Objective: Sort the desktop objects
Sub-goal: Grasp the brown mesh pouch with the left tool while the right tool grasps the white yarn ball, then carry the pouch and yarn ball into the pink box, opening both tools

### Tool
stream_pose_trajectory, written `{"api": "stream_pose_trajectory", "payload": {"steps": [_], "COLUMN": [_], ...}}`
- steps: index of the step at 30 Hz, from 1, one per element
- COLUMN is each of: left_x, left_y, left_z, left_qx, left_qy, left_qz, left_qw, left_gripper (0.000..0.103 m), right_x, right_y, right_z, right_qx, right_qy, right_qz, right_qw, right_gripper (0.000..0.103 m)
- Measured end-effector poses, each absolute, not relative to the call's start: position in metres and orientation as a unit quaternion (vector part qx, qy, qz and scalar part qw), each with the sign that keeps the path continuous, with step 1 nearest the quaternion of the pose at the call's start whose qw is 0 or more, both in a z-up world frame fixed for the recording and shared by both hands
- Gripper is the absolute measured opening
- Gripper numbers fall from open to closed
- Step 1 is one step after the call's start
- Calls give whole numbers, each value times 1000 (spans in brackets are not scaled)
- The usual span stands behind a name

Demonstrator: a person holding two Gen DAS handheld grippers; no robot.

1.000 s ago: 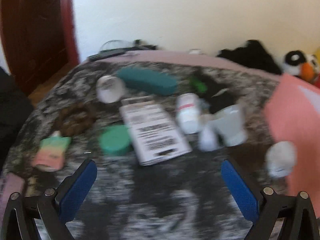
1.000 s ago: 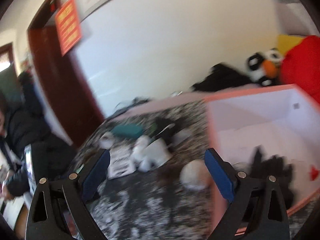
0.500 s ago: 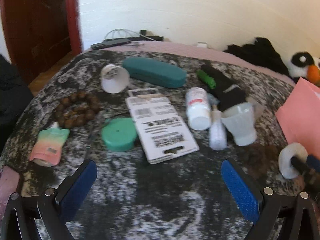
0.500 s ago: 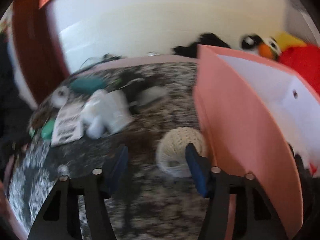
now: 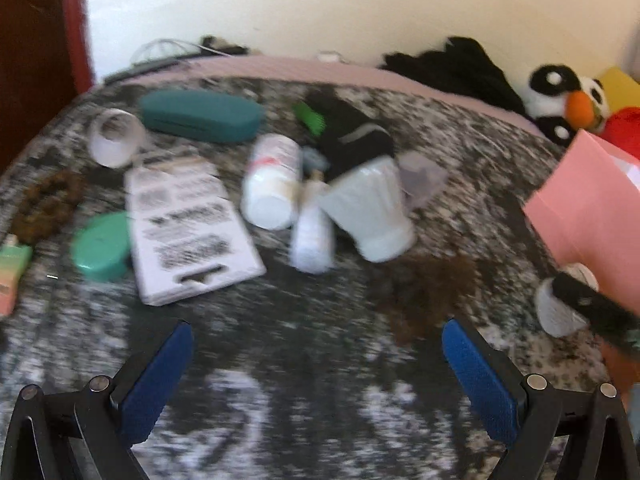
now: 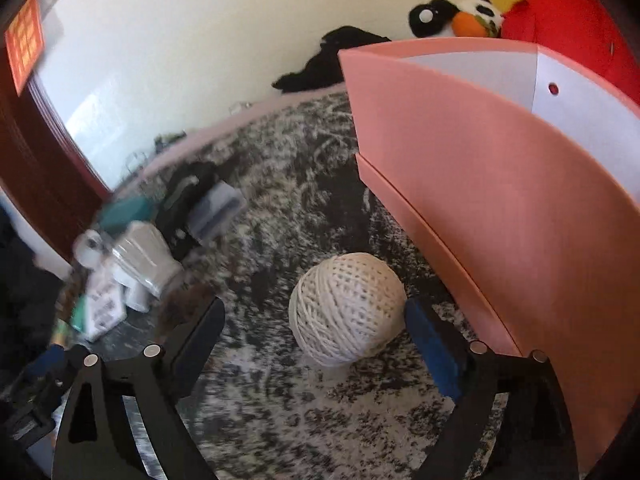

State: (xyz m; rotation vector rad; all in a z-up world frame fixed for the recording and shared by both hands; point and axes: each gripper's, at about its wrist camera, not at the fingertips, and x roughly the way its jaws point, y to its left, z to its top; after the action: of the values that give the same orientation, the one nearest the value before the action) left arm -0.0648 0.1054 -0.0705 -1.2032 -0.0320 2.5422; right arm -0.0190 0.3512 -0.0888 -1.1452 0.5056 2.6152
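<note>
Right gripper [image 6: 314,322]: seen at the bottom of the right wrist view; its jaws are opening, with the ball of twine [image 6: 347,307] set between them, and the right-hand pad lies at or just off the ball's side while the left pad is well clear.
Left gripper [image 5: 316,354]: seen at the bottom of the left wrist view; its jaws are spread wide, with only bare mottled tabletop [image 5: 304,360] between them.
Twine: one ball is counted, low centre in the right wrist view, resting on the tabletop just beside the pink box [image 6: 480,184].
Box: one is counted, filling the right of that view, open at the top.
Clutter, mid-frame in the left wrist view: one white card [image 5: 188,224], one green round lid [image 5: 102,246], one white bottle [image 5: 272,182], one white cup [image 5: 370,212], one teal case [image 5: 200,116], one bead bracelet [image 5: 48,204]; all are blurred.
Open room: a clear strip of tabletop is seen between the left gripper and the clutter.
Far edge: the table's pink rim [image 5: 320,68] is met by a pale wall; one plush penguin [image 5: 560,100] is seen at upper right.
</note>
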Motion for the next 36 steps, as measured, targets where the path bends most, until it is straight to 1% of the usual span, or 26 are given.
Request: {"api": "stream_pose_trajectory", "payload": {"steps": [1, 5, 6, 7, 8, 9, 12, 14, 17, 19, 21, 22, 24, 25, 26, 31, 36], "left_x": [-65, -68, -68, -69, -70, -71, -75, -82, -97, -108, -115, -115, -109, -107, -106, -94, -61], "left_y": [110, 131, 137, 143, 149, 156, 178, 193, 200, 201, 205, 208, 213, 214, 210, 187, 184], "left_z": [-73, -83, -86, -89, -91, -94, -103, -112, -124, -127, -128, -129, -128, -126, -125, -116, -81], "left_qx": [-424, -420, -418, -417, -416, -414, -411, -421, -438, -442, -442, -442, -431, -428, -430, -436, -384], "left_qy": [-10, -4, -3, -1, 1, 6, 29, 39, 24, 9, 13, 25, 52, 60, 55, 19, 35], "left_qz": [889, 884, 882, 881, 879, 878, 876, 872, 869, 872, 875, 877, 885, 888, 887, 879, 895], "left_qw": [173, 207, 215, 223, 232, 239, 250, 245, 228, 212, 196, 186, 167, 159, 158, 194, 222], "left_gripper": [102, 102, 102, 102, 102, 102, 102, 102, 102, 102, 102, 97, 73, 38, 12, 10, 10], "right_x": [-22, -34, -35, -36, -35, -33, -28, -27, -26, -24, -23, -23, -21, -20, -19, -10, 2], "right_y": [348, 348, 352, 357, 361, 364, 378, 382, 384, 388, 389, 387, 382, 380, 377, 362, 357], "right_z": [-91, -112, -119, -126, -126, -124, -117, -116, -114, -111, -105, -101, -92, -87, -82, -55, -34], "right_qx": [-398, -434, -444, -452, -449, -441, -434, -438, -441, -438, -433, -429, -421, -415, -410, -377, -350], "right_qy": [155, 91, 93, 102, 111, 120, 160, 171, 180, 201, 213, 208, 202, 200, 197, 186, 175], "right_qz": [895, 882, 877, 872, 873, 876, 876, 873, 870, 869, 870, 873, 879, 882, 886, 904, 917], "right_qw": [129, 161, 160, 155, 155, 158, 138, 130, 126, 114, 106, 106, 101, 96, 92, 78, 81], "right_gripper": [96, 88, 84, 76, 65, 59, 58, 58, 57, 57, 57, 57, 57, 57, 57, 57, 57]}}
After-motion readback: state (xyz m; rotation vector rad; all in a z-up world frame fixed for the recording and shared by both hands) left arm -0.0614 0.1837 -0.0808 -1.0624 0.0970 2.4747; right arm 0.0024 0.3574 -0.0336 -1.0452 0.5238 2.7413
